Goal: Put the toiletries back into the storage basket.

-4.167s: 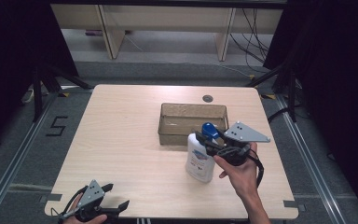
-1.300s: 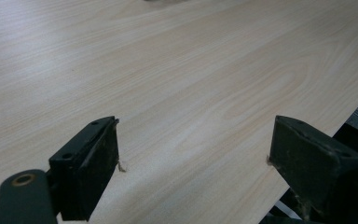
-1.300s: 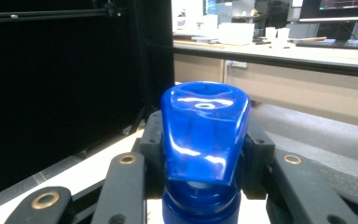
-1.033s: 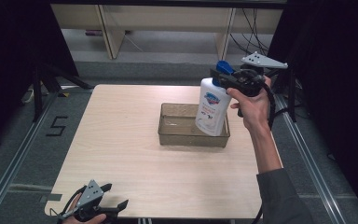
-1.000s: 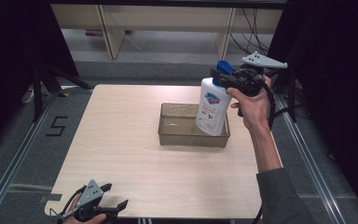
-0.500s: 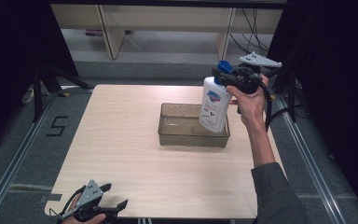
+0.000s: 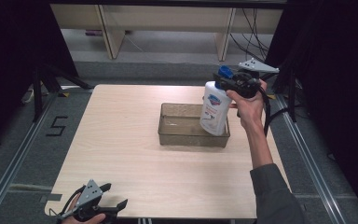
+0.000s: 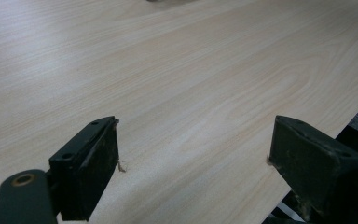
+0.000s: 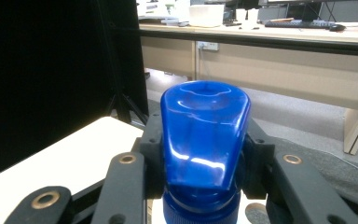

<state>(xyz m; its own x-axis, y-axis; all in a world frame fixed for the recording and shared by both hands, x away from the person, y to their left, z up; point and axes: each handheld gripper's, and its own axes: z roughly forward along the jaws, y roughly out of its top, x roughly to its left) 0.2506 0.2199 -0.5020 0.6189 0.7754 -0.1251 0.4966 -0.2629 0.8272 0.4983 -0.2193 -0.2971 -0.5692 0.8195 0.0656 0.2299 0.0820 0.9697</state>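
A white bottle (image 7: 214,109) with a blue cap (image 7: 224,72) hangs tilted over the right end of a clear brownish tray (image 7: 168,134), its base down inside the tray's rim. My right gripper (image 7: 229,80) is shut on the bottle's neck just under the cap. In the right gripper view the blue cap (image 9: 204,137) stands between the two black jaws, which press on it from both sides. My left gripper (image 7: 114,203) rests at the table's near left corner, open. In the left gripper view its fingers (image 8: 91,163) stand wide apart over bare wood.
The light wood table (image 7: 121,140) has open room left of the tray and in front of it. Metal rails (image 7: 307,154) run along both sides of the table. Desks (image 7: 168,18) stand beyond the far edge.
My right gripper has come down and slightly left with the bottle, bringing its base from above the tray into the tray's right end. The left gripper has stayed put.
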